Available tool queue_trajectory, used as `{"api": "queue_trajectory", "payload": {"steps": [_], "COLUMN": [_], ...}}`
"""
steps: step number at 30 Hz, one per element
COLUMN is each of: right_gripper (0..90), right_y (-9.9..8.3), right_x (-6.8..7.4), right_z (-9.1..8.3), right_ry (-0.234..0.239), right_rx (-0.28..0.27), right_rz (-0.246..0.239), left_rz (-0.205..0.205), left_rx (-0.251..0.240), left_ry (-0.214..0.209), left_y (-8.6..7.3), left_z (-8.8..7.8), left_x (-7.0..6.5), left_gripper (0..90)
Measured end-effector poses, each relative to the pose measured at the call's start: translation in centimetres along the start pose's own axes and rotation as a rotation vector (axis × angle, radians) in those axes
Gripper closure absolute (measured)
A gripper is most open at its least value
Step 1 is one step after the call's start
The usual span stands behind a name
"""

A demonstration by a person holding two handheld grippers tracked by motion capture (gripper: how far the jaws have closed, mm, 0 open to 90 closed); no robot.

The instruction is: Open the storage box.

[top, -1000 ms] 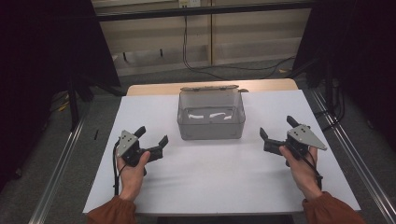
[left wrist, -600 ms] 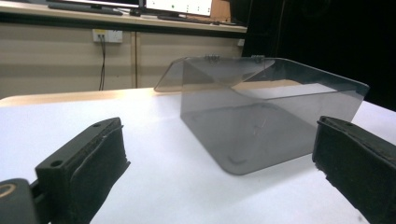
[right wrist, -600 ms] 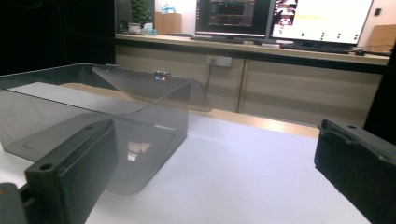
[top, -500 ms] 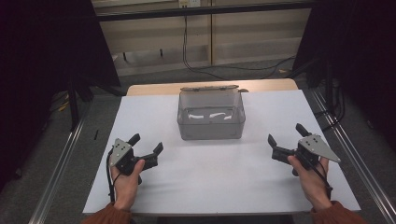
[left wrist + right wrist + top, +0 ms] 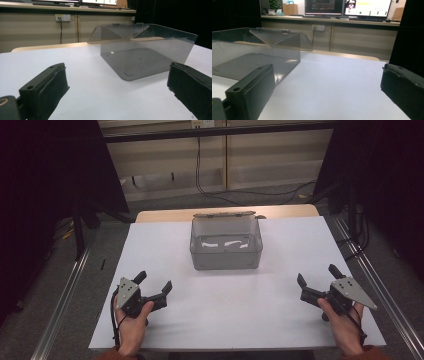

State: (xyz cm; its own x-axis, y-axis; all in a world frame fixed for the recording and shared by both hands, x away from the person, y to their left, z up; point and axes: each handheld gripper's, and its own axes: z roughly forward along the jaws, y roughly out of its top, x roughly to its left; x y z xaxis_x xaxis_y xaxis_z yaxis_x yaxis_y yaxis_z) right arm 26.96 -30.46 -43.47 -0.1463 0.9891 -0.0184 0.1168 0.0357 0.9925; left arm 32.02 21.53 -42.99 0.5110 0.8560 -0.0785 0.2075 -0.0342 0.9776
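Both claws pulled back toward worktop's (image 5: pixel 230 330) near edge, left claw (image 5: pixel 153 288), right claw (image 5: pixel 316 281) wide, empty. Risk: fast return knocks clear box (image 5: pixel 226 245) off centre.

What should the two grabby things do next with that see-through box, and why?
Probably move both forward toward the clear box. The left hand-held gripper and right hand-held gripper are open, hold nothing, and sit near the table's front edge, well apart from the box, whose lid hangs open at the back.
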Motion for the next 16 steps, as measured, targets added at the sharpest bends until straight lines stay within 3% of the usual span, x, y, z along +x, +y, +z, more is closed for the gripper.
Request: {"api": "queue_trajectory", "payload": {"steps": [5,7,9,11,16], "right_gripper": [0.0,0.0,0.0,0.0,0.0], "right_y": [-0.6,-0.8,-1.0,-1.2,-1.3], "right_x": [-0.1,-0.2,-0.1,0.1,0.2], "right_z": [-1.0,-1.3,-1.4,-1.3,-0.8], "right_ry": [-0.002,0.007,0.017,0.023,0.03], "right_rx": [0.009,0.019,0.027,0.03,0.036], "right_rz": [-0.006,-0.012,-0.022,-0.027,-0.017], "left_rz": [-0.006,0.011,0.014,0.003,-0.022], "left_rx": [0.002,0.01,0.032,-0.002,0.012], "left_ry": [0.01,0.033,0.008,-0.007,-0.005], "left_y": [-0.4,-0.9,-1.0,-0.7,-0.7], "left_z": [-0.4,-0.2,0.4,0.6,0.5], "left_x": [-0.2,-0.6,-0.8,-0.9,-0.4], "left_gripper": [2.5,2.5,2.4,2.4,2.4]}}
